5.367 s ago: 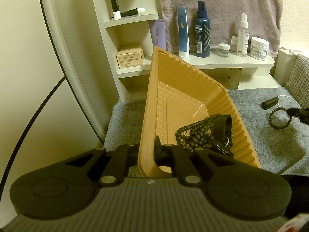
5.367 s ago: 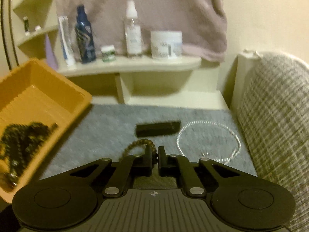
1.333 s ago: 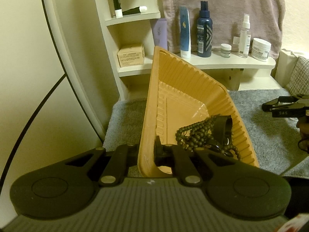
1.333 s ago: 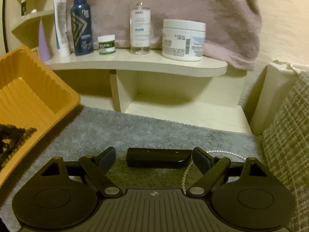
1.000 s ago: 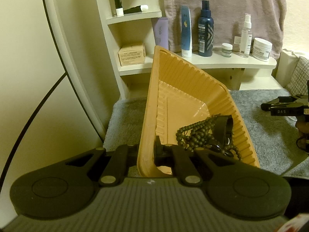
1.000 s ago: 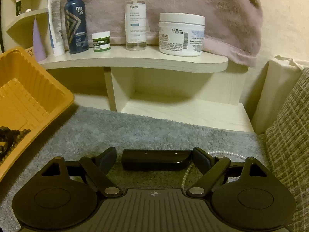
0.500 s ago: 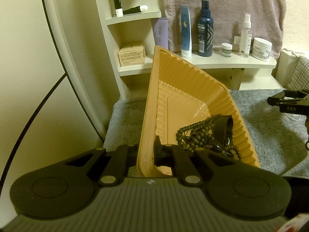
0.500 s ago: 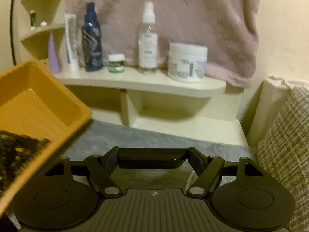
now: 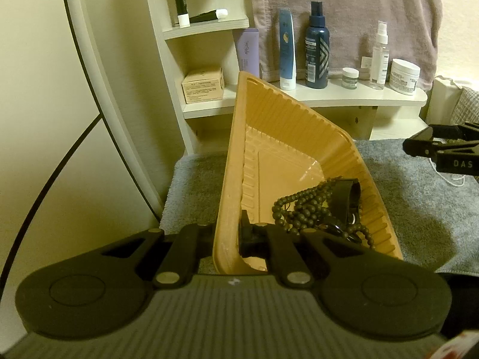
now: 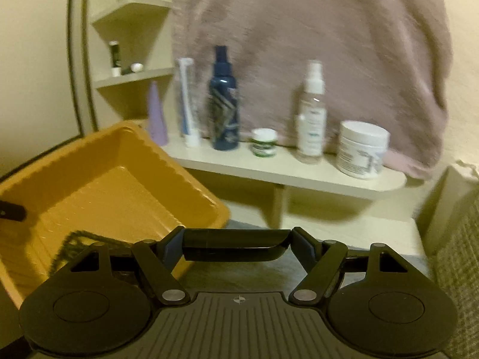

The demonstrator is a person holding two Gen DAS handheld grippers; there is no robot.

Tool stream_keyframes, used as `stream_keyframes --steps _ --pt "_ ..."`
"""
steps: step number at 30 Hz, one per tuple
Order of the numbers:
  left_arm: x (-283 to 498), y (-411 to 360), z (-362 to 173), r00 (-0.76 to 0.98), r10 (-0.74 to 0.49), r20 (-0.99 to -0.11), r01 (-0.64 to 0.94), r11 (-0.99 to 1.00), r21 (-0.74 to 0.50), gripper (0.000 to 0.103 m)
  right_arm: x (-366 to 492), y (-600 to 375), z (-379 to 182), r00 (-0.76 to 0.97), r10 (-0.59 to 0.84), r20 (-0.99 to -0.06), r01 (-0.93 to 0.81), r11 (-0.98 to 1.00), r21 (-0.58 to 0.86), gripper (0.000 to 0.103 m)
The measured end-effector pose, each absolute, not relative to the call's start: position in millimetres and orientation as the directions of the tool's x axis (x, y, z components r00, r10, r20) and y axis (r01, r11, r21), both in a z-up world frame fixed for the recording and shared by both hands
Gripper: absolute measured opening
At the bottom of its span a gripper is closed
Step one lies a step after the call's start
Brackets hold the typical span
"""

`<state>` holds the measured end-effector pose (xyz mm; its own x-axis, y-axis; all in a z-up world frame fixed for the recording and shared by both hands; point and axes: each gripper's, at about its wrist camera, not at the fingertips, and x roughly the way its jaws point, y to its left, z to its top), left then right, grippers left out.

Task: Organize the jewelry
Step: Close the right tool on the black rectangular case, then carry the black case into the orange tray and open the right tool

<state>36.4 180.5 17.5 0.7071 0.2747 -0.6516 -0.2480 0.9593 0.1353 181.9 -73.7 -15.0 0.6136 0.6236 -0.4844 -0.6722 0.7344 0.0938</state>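
Note:
My left gripper (image 9: 229, 234) is shut on the near rim of the orange tray (image 9: 239, 155) and holds it tilted above the grey mat. Dark bead strands (image 9: 302, 206) and a black watch (image 9: 344, 200) lie in its low corner. My right gripper (image 10: 236, 245) is shut on a black bar-shaped case (image 10: 233, 243), held by its two ends and lifted off the mat. It shows at the right edge of the left wrist view (image 9: 431, 146), right of the tray. The tray also shows at left in the right wrist view (image 10: 98, 185).
A grey mat (image 9: 419, 203) covers the surface. A white pearl strand (image 9: 449, 178) lies on it under the right gripper. A pale shelf (image 10: 287, 173) behind holds bottles and jars, under a hanging pink towel (image 10: 314, 45). A checked cushion (image 10: 461, 269) stands at right.
My right gripper closed on the black case, lifted it off the mat and swung left toward the tray. The beaded bracelet it held 5 s ago is out of its grip. The left gripper and tray stayed still.

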Motion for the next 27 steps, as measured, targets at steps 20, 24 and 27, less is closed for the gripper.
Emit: stream_keyframes --steps 20,24,27 --pt "35.4 181.7 17.4 0.713 0.265 -0.65 -0.247 0.962 0.121 0.006 130.5 -1.9 -6.4 0.277 0.849 -0.45 -0.925 0.362 0.114 0.075" --pt "35.1 181.8 17.4 0.714 0.264 -0.649 -0.246 0.962 0.12 0.006 126.5 8.4 -8.8 0.252 0.851 -0.462 -0.939 0.331 0.097 0.075" --pt "35.2 181.8 17.4 0.714 0.263 -0.649 -0.246 0.962 0.12 0.006 127.6 12.3 -10.0 0.234 0.852 -0.467 -0.946 0.311 0.094 0.075"
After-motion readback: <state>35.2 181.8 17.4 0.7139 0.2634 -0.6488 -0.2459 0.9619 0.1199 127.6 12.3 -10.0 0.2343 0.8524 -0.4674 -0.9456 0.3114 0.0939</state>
